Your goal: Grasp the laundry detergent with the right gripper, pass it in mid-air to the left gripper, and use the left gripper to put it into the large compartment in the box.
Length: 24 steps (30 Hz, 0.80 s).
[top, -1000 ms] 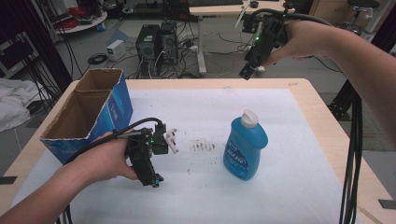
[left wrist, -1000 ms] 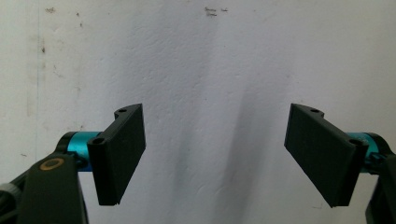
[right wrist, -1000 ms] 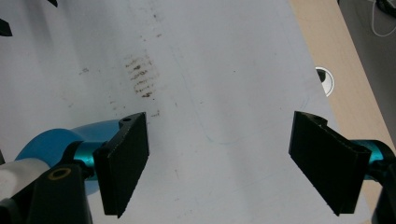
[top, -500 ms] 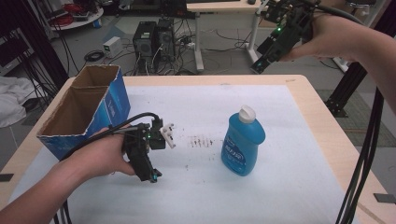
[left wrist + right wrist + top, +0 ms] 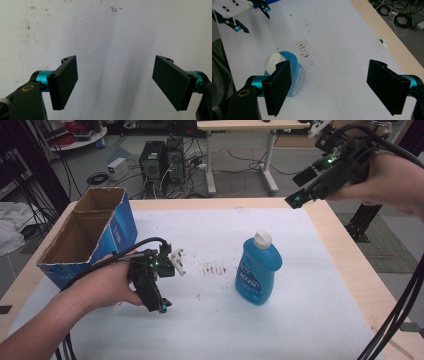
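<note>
A blue liquid bottle (image 5: 258, 272) with a white cap stands upright on the white mat (image 5: 210, 325), right of centre. From above, in the right gripper view, the bottle (image 5: 298, 75) lies partly behind the left jaw. My left gripper (image 5: 160, 308) is held low over the mat, left of the bottle, pointing down. Its jaws (image 5: 120, 83) are open with only bare mat between them. My right gripper (image 5: 296, 200) hangs high above the table's far right edge, well clear of the bottle, open (image 5: 334, 87) and holding nothing.
An open blue cardboard box (image 5: 85, 237) stands at the table's left edge. Brown stains (image 5: 212, 268) mark the mat between left gripper and bottle. The wooden table rim (image 5: 352, 270) borders the mat. Computers and cables (image 5: 165, 162) sit on the floor beyond.
My right gripper has risen and swung to the right, away from the bottle. The left gripper has stayed almost where it was.
</note>
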### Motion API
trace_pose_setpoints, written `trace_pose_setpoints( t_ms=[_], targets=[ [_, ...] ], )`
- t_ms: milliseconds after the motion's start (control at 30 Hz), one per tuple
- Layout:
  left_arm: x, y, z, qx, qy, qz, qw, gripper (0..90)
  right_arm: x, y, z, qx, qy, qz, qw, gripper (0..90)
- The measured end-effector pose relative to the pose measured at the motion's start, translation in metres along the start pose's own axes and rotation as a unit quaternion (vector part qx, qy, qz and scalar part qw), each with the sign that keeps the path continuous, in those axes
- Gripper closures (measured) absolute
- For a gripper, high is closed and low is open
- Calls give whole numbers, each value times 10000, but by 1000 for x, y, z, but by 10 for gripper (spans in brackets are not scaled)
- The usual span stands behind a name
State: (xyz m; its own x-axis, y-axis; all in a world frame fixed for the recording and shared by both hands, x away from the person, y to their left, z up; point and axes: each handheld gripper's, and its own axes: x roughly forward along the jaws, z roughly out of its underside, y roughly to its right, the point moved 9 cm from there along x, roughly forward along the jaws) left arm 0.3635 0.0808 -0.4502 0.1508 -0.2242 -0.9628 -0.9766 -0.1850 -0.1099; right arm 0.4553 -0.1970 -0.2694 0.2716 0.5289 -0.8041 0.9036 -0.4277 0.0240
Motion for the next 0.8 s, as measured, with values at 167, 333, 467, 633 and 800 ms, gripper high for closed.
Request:
trace_pose_setpoints(
  t_ms=[167, 333, 467, 633, 800],
  targets=[
    [-1, -1, -1, -27, 17, -29, 10000, 206, -3, -14, 17, 174, 308, 82, 9993, 198],
    [-1, -1, 0, -36, 21, -21, 10000, 206, 4, -29, 34, 320, 405, 147, 9986, 198],
    [-3, -1, 1, -80, 34, -42, 10000, 206, 10, -43, 42, 440, 570, 138, 9973, 198],
    [-4, -1, 2, -59, 13, -26, 10000, 206, 24, -61, 53, 486, 546, 208, 9971, 198],
    [-5, -1, 3, -65, 11, -37, 10000, 206, 38, -74, 63, 589, 590, 212, 9963, 198]
  ],
)
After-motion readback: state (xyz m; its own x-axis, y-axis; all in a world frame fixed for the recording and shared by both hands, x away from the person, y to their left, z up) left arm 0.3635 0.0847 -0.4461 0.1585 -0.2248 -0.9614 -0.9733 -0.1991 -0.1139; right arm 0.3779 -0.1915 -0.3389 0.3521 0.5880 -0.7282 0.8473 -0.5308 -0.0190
